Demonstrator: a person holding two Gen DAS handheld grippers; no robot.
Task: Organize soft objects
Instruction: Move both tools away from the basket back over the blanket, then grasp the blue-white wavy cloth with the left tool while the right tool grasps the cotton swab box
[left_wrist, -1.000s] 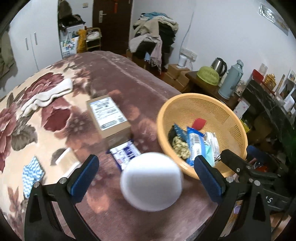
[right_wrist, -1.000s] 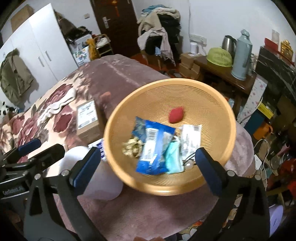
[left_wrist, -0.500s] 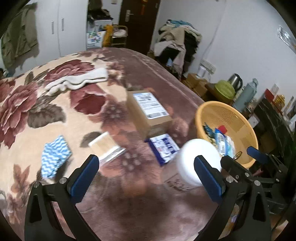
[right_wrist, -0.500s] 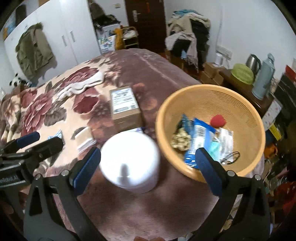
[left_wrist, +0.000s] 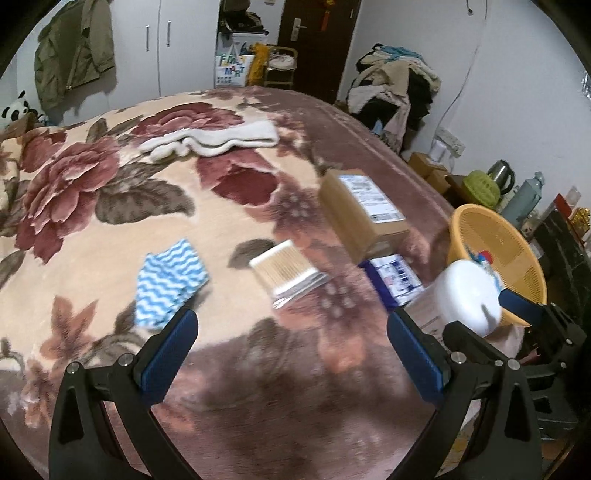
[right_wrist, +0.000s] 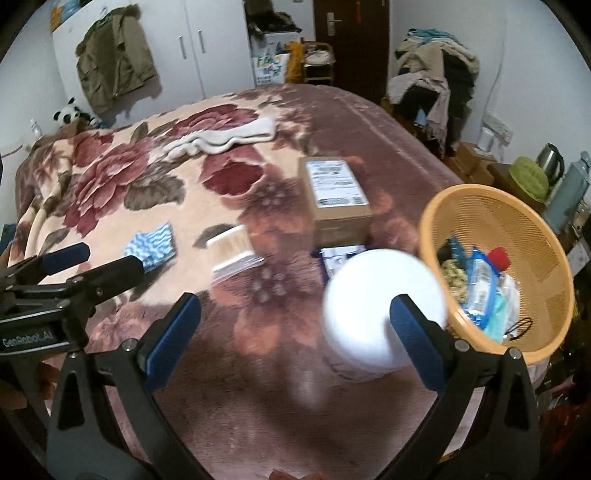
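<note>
Left wrist view: the left hand-held gripper (left_wrist: 291, 347) hangs over the flowered blanket (left_wrist: 92, 206) on the bed with its jaws wide apart and nothing between them. Just beyond it lie a blue-and-white zigzag cloth (left_wrist: 170, 282) to the left and a pack of cotton swabs (left_wrist: 286, 271) to the right. Farther off, a white towel (left_wrist: 210, 142) lies bunched. A cardboard box (left_wrist: 364, 212) sits right of centre, with a blue packet (left_wrist: 395, 278) at its near end. A white tub (left_wrist: 465, 295) stands at the right, close to the orange basket (left_wrist: 524, 273).

Right wrist view: the right hand-held gripper (right_wrist: 295, 326) is also spread open and empty; the tub shows behind its right finger (right_wrist: 415, 334), whether touching I cannot tell. The basket holds several packets (right_wrist: 480, 280).
</note>
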